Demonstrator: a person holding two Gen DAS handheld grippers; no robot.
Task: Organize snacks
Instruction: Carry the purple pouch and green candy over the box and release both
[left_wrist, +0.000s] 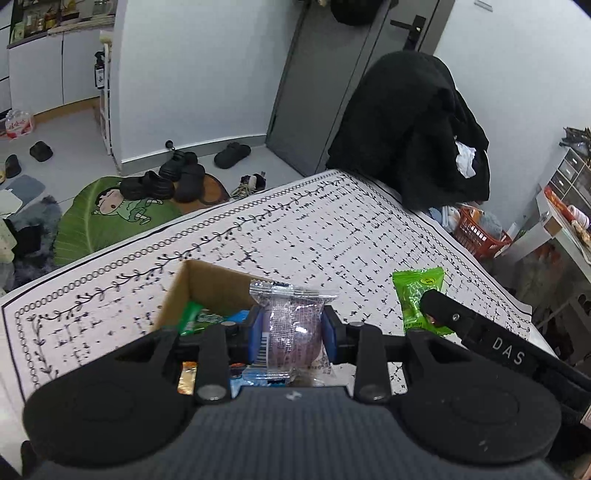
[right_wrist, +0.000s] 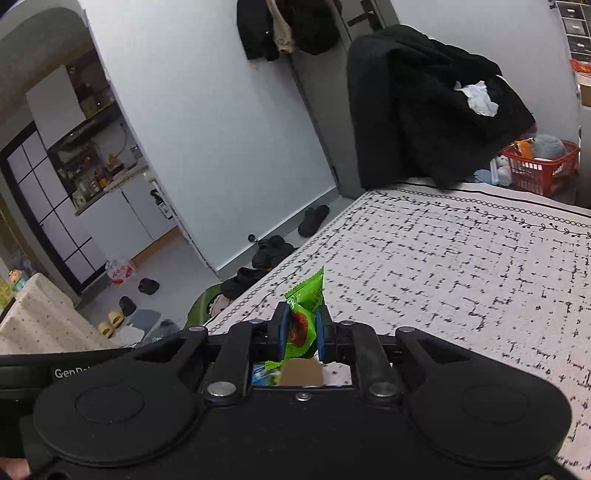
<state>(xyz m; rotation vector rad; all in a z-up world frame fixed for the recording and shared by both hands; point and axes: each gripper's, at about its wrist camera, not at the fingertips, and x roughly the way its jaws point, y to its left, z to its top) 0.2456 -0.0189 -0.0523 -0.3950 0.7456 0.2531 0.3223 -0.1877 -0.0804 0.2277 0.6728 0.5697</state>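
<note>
My left gripper (left_wrist: 293, 334) is shut on a clear-wrapped purple snack packet (left_wrist: 293, 325), held over the open cardboard box (left_wrist: 192, 291). The box holds several snacks, among them a green packet (left_wrist: 194, 317). My right gripper (right_wrist: 301, 332) is shut on a green snack packet (right_wrist: 304, 317) with a red picture, held above the patterned tablecloth (right_wrist: 461, 277). In the left wrist view the right gripper's finger (left_wrist: 437, 308) shows at the right, holding that green packet (left_wrist: 415, 295) beside the box. A corner of the box (right_wrist: 301, 373) and a blue packet (right_wrist: 264, 373) show under the right gripper.
The table (left_wrist: 314, 221) carries a white cloth with black marks. A chair draped in black clothes (left_wrist: 410, 125) stands at its far edge. A red basket (left_wrist: 476, 236) sits on the floor to the right. Shoes (left_wrist: 177, 177) and a green mat (left_wrist: 110, 218) lie on the floor left.
</note>
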